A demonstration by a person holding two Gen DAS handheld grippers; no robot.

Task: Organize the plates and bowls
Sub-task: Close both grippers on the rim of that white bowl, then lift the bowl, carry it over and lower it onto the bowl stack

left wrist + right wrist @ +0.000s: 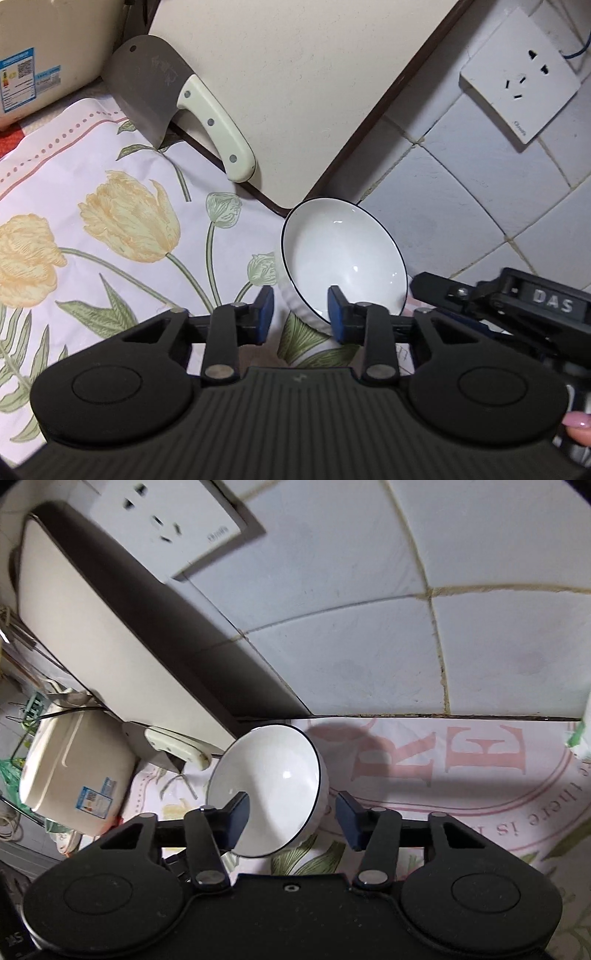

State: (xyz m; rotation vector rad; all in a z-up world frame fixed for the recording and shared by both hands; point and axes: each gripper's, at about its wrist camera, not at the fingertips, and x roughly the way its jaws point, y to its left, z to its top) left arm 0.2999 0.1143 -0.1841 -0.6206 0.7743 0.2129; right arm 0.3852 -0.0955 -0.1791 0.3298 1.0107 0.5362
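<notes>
Bowl first: a white glazed ceramic bowl with a thin dark rim stands tilted on its side on the tulip-printed cloth, its opening turned toward the left camera.

In the left wrist view, far beyond the left finger, a cream plastic appliance with a blue label sits at the cloth's edge. Nearer, a steel cleaver with a cream riveted handle leans against a cream board with a dark edge. The left gripper has its blue-padded fingers spread; the bowl's ribbed lower wall lies between them, with the right pad inside the rim. Whether either pad touches the bowl cannot be told. Beyond the right finger, a white wall socket sits on pale tiles.

In the right wrist view, the appliance and cleaver lie beyond the left finger. The right gripper also has its fingers spread, the left pad inside the bowl, the right pad just beside its outer wall. Contact cannot be told.
</notes>
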